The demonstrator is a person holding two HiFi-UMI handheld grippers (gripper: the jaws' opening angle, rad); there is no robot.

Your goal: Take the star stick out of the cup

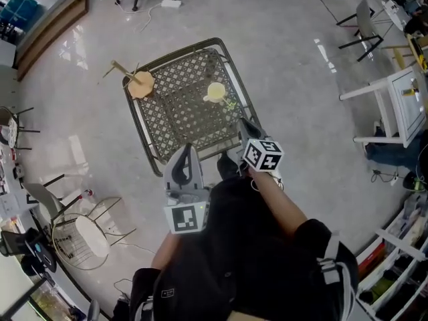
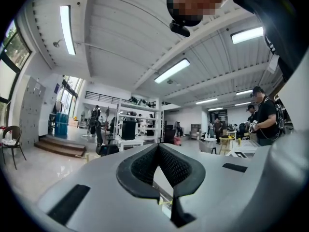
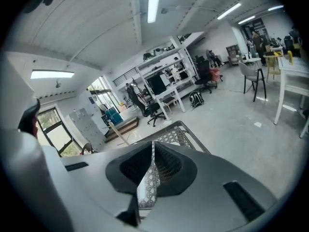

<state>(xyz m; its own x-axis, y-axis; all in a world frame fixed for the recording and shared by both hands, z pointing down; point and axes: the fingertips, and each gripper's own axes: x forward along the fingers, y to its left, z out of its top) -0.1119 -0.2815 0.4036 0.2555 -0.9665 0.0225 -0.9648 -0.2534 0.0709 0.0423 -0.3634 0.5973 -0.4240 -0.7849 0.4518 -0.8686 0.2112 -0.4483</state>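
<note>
Star stick [image 1: 122,69] slants from the tan cup [image 1: 142,84] toward upper left.

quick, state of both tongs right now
left tongs: closed, holding nothing
right tongs: closed, holding nothing

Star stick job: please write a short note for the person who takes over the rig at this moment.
Left hand-held gripper: shut, empty, at the near edge of the mesh table.
Right hand-held gripper: shut, empty, short of the yellow cup.
The cup stands on the table, untouched; I cannot make out the stick in it.
Done: nothing yet.
Left: open one hand-held gripper, grip the stick, lift it out.
</note>
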